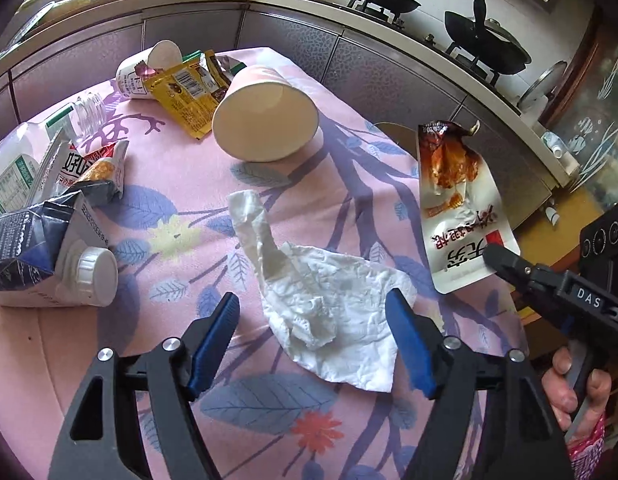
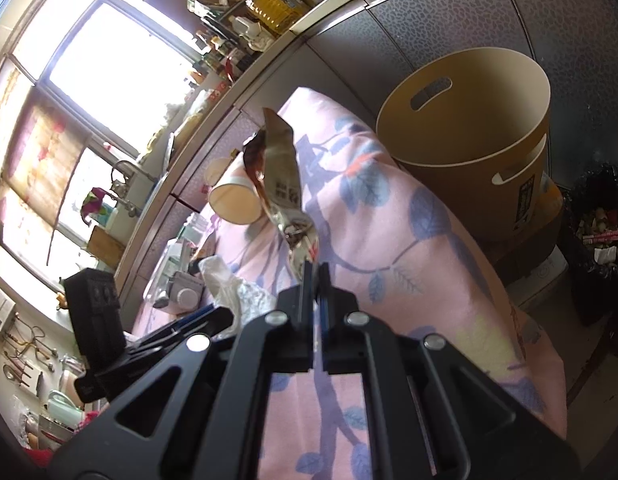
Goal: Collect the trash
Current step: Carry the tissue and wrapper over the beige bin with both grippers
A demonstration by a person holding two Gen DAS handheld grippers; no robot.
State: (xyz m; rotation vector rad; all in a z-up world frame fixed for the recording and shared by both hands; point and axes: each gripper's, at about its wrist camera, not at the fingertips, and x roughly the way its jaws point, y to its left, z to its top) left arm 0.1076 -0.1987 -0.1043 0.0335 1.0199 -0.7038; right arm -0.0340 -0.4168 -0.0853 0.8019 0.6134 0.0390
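Up front in the left wrist view, the left gripper hovers with its blue fingers spread wide on either side of a crumpled white tissue lying on the floral-clothed table; the pads do not press it. At the table's right edge the right gripper pinches the lower end of a red-and-white snack wrapper, and only part of the hand on its grip shows at the frame's right. Toward the far edge lie a tipped paper bowl, a yellow wrapper and a white cup partly hidden behind it. Along the left edge a milk carton, a clear bottle and more packets are cut off by the frame, their print too small to read.

Next, in the right wrist view, the right gripper's fingers are pressed together on the snack wrapper, seen edge-on and crinkled, so its print is hard to make out. Beyond the table's right edge stands a tan round bin. The tissue is partly hidden behind the left gripper's body, and the window behind is washed out by glare.
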